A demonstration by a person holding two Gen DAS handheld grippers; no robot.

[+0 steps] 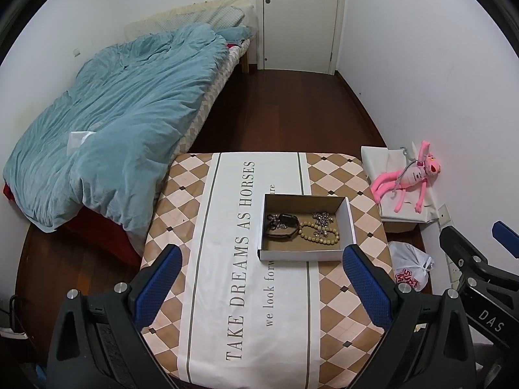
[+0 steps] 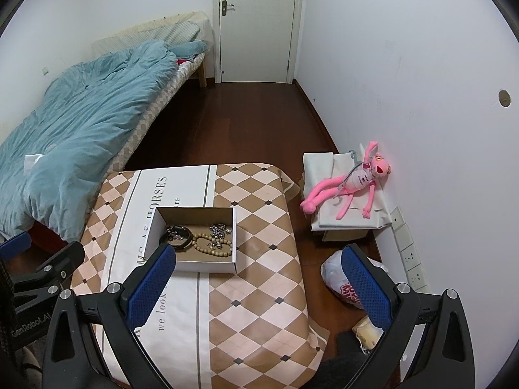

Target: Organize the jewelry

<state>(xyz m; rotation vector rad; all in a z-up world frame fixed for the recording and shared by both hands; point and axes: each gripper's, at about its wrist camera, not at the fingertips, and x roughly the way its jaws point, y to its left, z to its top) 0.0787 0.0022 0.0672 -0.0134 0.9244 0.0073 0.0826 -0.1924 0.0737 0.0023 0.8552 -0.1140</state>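
Blue-padded fingers [image 1: 162,287] of my left gripper [image 1: 262,288] stand spread wide and hold nothing; its lower body is cut off by the frame edge. Between and just beyond them lies the desk [image 1: 337,295], covered by a diamond-patterned cloth whose printed lettering is partly hidden under the box. Ahead of the left gripper, slightly toward its right finger, sits the shallow cardboard box [image 1: 300,254], open-topped. Inside it: a dark watch [image 1: 285,225] on the left, a loop of pale wooden beads [image 1: 319,231] at centre, and silvery chain pieces [image 1: 321,218] lying tangled over the beads; I cannot tell how many there are. My right gripper [image 2: 256,287] is likewise released and empty, its left finger overlapping the box's near left corner in view, so that corner is hidden. Beyond its right finger a white plastic bag [image 2: 334,275] rests on the floor, partly covered. Farther right, a pink plush toy [image 2: 353,183] leans against the wall.
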